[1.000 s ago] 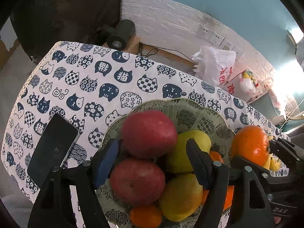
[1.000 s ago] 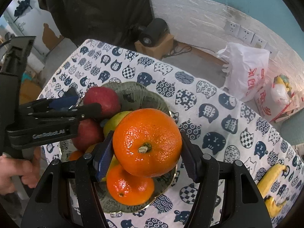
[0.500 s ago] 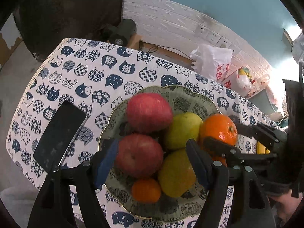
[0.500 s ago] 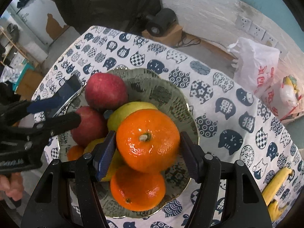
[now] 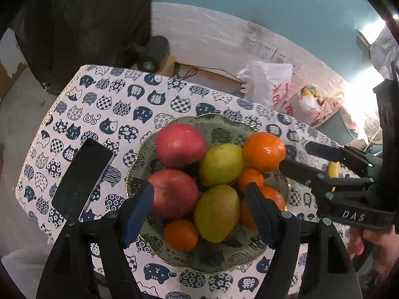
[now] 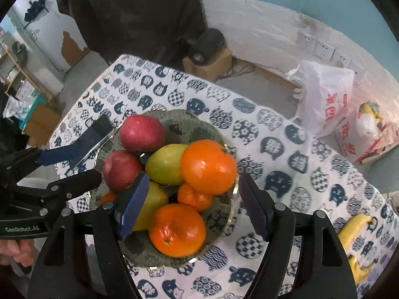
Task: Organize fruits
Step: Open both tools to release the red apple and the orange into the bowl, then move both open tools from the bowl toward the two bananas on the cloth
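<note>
1. The big orange (image 6: 208, 167) now lies on top of the fruit pile in the green bowl (image 6: 219, 219), leaning on a yellow-green pear (image 6: 165, 164).
2. The right gripper (image 6: 193, 204) is above the bowl. Its jaws are opening, and the big orange is beyond the pads, free between them; no pad presses on it.
3. The left gripper (image 5: 199, 210) hangs over the near side of the bowl. Its jaws are opening too, and the pads touch no fruit; a red apple (image 5: 174, 193) and a second pear (image 5: 215, 213) are seen below, between its fingers.
4. In the bowl there are also another red apple (image 5: 180, 144), a small orange (image 5: 180, 234) at the front, and more oranges on the right side.
5. The bowl stands on the cat-pattern tablecloth (image 5: 119, 109). A black phone (image 5: 82, 178) lies to its left, and a banana (image 6: 354, 228) lies well apart on the right.
6. One second ago the right gripper held the big orange tightly between its pads, over the bowl. Now the orange is released and rests on the pile.
7. The left gripper was low among the apples before; now it stands higher, and more of the bowl is visible.
</note>
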Available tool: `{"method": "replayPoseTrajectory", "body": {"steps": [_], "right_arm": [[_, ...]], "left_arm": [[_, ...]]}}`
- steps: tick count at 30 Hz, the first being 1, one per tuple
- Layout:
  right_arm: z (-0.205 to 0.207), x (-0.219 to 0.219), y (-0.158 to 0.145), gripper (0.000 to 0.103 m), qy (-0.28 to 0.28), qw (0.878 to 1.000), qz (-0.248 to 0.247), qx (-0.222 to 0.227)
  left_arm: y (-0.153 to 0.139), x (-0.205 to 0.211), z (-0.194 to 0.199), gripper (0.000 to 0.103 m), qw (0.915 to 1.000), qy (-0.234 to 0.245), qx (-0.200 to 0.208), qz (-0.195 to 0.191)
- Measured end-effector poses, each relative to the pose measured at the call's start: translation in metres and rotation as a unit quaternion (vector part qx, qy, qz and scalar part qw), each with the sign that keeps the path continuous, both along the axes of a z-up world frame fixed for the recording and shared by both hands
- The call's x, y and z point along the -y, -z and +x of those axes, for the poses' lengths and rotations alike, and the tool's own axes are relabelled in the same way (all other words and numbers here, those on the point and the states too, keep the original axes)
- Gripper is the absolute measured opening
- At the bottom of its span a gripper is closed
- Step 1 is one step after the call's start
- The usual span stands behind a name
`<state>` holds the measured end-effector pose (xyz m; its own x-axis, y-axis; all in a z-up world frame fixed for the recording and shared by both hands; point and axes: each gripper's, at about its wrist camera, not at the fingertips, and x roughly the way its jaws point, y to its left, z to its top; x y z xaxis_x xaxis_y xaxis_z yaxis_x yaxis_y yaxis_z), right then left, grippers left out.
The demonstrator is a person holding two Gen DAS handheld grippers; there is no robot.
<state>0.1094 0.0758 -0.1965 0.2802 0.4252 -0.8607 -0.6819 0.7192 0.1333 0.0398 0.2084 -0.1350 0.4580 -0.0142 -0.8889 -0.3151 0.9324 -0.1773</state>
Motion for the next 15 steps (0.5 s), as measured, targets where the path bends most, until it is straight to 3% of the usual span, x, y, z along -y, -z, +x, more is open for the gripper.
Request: {"method": "replayPoseTrajectory", "body": {"steps": [15], "right_arm": [[-0.029,0.077,-0.064,0.076,0.045,0.996,0.01,0.075]], "left_arm": [[-0.046,0.066,-0.011,0.085,0.9957,0.071,0.034,0.049]]}}
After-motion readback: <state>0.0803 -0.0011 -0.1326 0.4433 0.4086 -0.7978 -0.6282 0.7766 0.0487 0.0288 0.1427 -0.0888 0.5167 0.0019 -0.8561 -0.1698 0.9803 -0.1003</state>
